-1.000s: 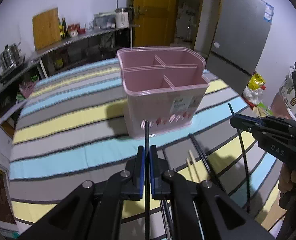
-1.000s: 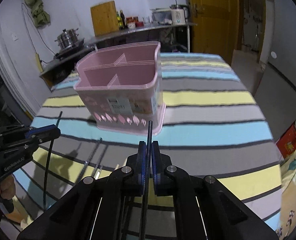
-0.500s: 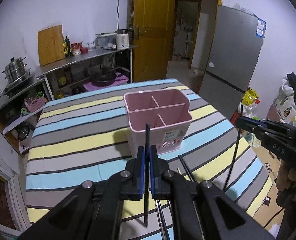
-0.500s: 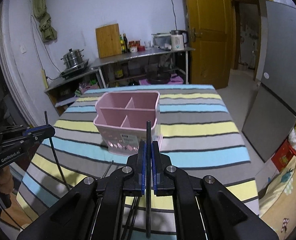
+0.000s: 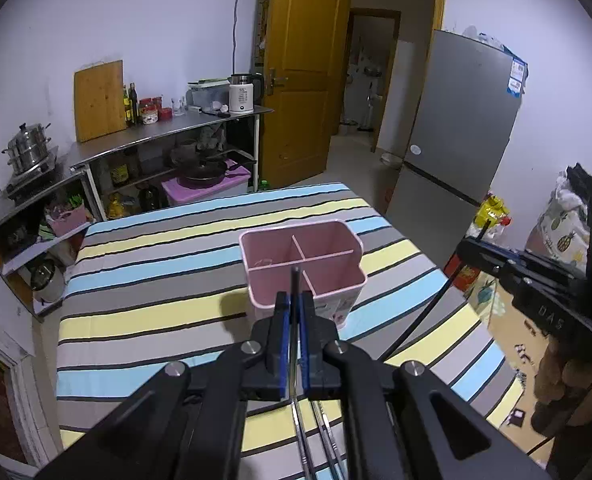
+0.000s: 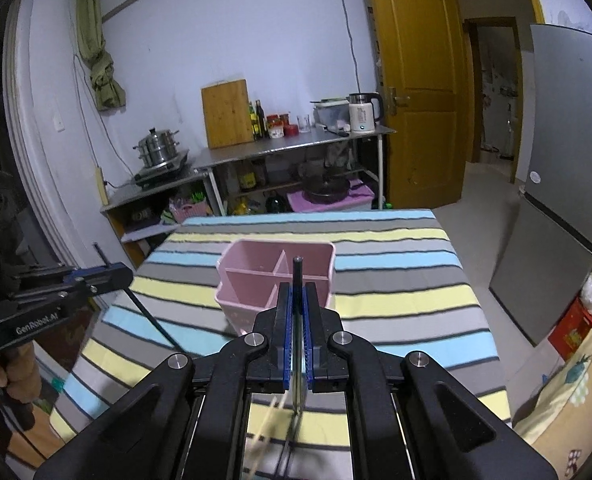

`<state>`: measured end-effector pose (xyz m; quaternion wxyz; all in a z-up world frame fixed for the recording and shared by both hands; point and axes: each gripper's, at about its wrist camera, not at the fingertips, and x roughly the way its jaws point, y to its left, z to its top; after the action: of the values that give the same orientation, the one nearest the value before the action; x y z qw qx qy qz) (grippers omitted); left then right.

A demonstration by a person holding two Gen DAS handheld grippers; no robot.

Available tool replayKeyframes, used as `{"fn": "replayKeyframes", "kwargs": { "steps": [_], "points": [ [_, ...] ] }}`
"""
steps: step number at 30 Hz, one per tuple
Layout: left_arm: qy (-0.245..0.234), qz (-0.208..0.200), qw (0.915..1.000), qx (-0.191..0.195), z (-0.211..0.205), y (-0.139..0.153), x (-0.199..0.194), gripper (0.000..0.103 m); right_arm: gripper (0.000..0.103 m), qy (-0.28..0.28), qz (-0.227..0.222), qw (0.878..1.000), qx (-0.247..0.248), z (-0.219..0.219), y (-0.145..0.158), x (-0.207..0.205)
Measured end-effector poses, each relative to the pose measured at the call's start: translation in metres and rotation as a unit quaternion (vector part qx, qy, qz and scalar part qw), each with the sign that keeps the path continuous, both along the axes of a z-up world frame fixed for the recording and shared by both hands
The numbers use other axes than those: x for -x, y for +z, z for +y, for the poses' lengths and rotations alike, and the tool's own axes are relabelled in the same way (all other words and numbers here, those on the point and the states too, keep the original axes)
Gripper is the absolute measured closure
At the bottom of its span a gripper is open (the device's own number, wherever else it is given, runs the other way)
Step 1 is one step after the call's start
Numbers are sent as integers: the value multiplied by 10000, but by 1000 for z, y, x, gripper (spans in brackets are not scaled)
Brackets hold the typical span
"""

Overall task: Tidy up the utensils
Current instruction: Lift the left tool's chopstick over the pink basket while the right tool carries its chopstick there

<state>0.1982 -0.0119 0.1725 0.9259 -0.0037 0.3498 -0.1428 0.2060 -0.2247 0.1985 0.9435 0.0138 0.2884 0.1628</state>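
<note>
A pink utensil caddy (image 5: 264,252) with several empty compartments stands on the striped tablecloth (image 5: 156,280). High above the table's near side, my left gripper (image 5: 295,300) is shut on a black chopstick (image 5: 295,278) that stands upright between its pads. My right gripper (image 6: 297,296) is likewise shut on an upright black chopstick (image 6: 297,270), with the caddy (image 6: 248,268) below and ahead of it. Each gripper shows in the other's view: the right gripper (image 5: 466,246) and the left gripper (image 6: 122,274). More chopsticks (image 5: 302,436) lie on the cloth under the grippers, among them a pale wooden one (image 6: 270,420).
A grey fridge (image 5: 456,128) stands right of the table, with bags (image 5: 492,212) on the floor beside it. Behind the table runs a steel counter (image 6: 280,148) with a kettle, bottles and a cutting board. A yellow door (image 6: 420,80) stands open. The table's edges (image 6: 492,320) lie close on both sides.
Both grippers have risen well above the table, each still holding its black chopstick. The caddy now looks smaller and lower in both views, and more of the room shows.
</note>
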Motion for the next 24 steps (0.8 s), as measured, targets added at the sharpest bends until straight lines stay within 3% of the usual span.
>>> {"fn": "replayKeyframes", "kwargs": {
  "steps": [8, 16, 24],
  "points": [
    [14, -56, 9998, 190, -1, 29, -21, 98, 99, 57, -277, 9994, -223, 12, 30, -14],
    [96, -405, 9985, 368, 4, 74, -41, 98, 99, 53, -593, 9971, -464, 23, 60, -34],
    [133, -489, 9980, 368, 5, 73, -68, 98, 99, 44, -545, 9967, -594, 36, 50, -67]
  ]
}}
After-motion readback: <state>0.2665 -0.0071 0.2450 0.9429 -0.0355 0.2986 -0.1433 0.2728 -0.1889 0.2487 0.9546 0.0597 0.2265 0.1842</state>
